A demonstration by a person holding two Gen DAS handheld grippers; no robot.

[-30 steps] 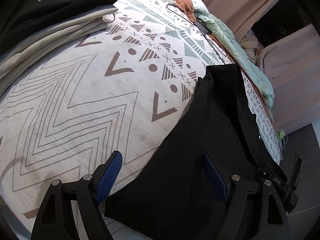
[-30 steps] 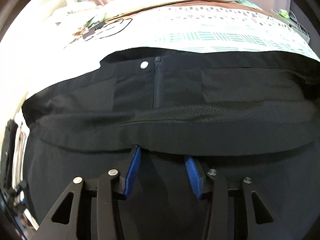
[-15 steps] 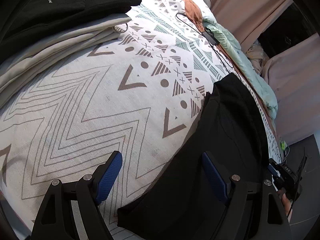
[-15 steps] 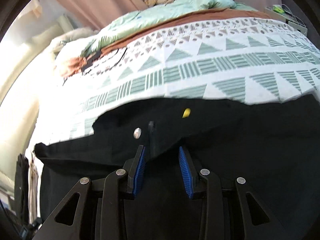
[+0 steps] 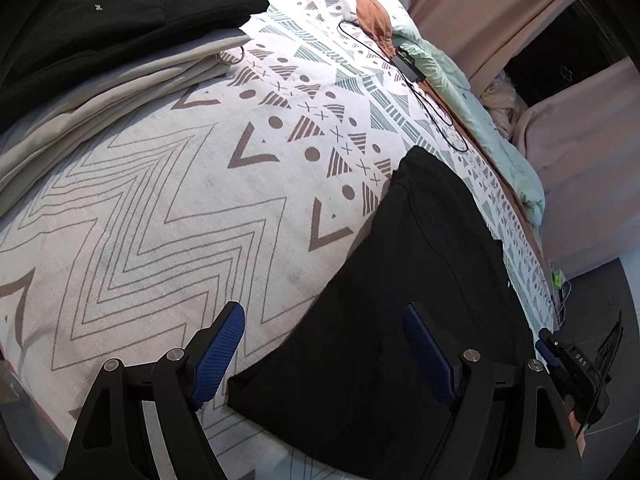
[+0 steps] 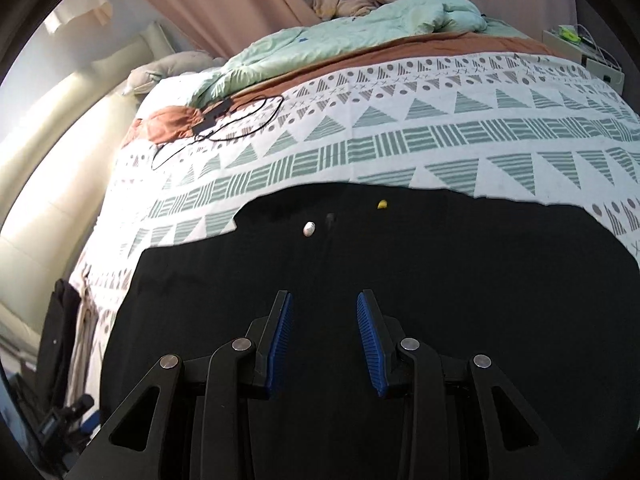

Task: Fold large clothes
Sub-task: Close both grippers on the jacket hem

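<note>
Released now, the black trousers (image 6: 400, 280) lie flat at the bed's (image 5: 160, 200) edge. Right gripper (image 6: 323, 344) has parted, holding nothing; left gripper (image 5: 324, 352) spread wide, empty.

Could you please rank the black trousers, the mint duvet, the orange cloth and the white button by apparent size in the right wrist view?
1. black trousers, nearest the camera
2. mint duvet, farther off
3. orange cloth
4. white button

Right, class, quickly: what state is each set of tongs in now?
Left tongs: open, holding nothing, above the black trousers.
Right tongs: open, holding nothing, above the trousers.
</note>
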